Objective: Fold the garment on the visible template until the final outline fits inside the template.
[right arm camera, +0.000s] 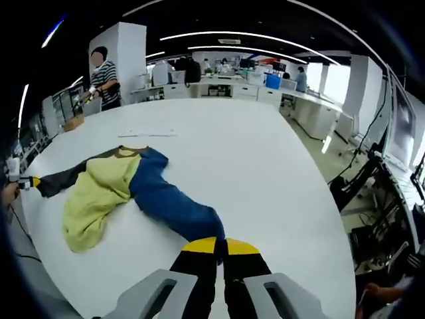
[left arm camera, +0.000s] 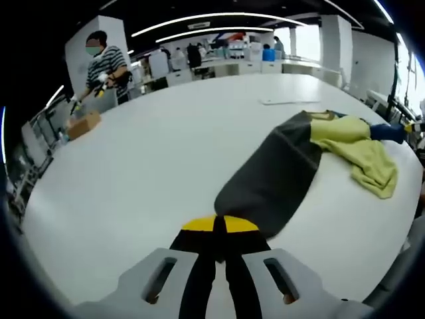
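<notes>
While stretched flat across the white table (right arm camera: 265, 173), the garment is seen thus:
Garment (right arm camera: 113, 186): long axis runs sleeve to sleeve, gripper to gripper; yellow body bunched midway.
Left gripper (left arm camera: 219, 229): clenched on the dark grey sleeve (left arm camera: 272, 176) end.
Right gripper (right arm camera: 220, 247): clenched on the blue sleeve (right arm camera: 176, 209) end.
Writing: none legible.

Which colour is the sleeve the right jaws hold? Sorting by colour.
Blue sleeve, clearest in the right gripper view.
</notes>
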`<state>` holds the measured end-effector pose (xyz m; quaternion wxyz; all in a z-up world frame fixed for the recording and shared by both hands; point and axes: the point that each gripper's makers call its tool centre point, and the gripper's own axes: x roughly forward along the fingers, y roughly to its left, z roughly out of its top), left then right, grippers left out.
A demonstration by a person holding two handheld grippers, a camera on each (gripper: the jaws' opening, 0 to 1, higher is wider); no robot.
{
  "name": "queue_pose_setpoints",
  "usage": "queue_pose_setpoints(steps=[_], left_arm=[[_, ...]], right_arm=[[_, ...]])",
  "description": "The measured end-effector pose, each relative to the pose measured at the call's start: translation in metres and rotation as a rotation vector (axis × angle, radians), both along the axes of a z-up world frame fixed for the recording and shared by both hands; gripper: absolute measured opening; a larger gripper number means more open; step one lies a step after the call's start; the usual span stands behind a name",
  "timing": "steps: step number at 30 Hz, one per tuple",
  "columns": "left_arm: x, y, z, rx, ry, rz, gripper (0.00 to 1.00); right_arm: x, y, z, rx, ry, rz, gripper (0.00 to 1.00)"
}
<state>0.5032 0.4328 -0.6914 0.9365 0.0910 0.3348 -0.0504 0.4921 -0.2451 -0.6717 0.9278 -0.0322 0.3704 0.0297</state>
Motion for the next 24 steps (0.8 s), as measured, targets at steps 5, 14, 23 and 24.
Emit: queue_pose_setpoints(steps=[5, 14, 23, 24], left_arm=[[0.006, 0.008, -0.005, 0.025, 0.025, -0.005, 0.0], [0.016, 0.03, -0.011, 0.117, 0.075, 0.006, 0.0], [0.027, 0.042, -0.012, 0.155, 0.087, 0.028, 0.0], [0.028, 0.043, -0.012, 0.163, 0.091, 0.026, 0.0]], right_arm=[[0.001, -0.018, -0.012, -0.046, 0.039, -0.013, 0.0], [-0.001, -0.047, -0.032, -0.077, 0.102, -0.051, 0.0], [-0.002, -0.072, -0.046, -0.148, 0.173, -0.049, 0.0], [-0.002, -0.076, -0.047, -0.168, 0.183, -0.045, 0.0]])
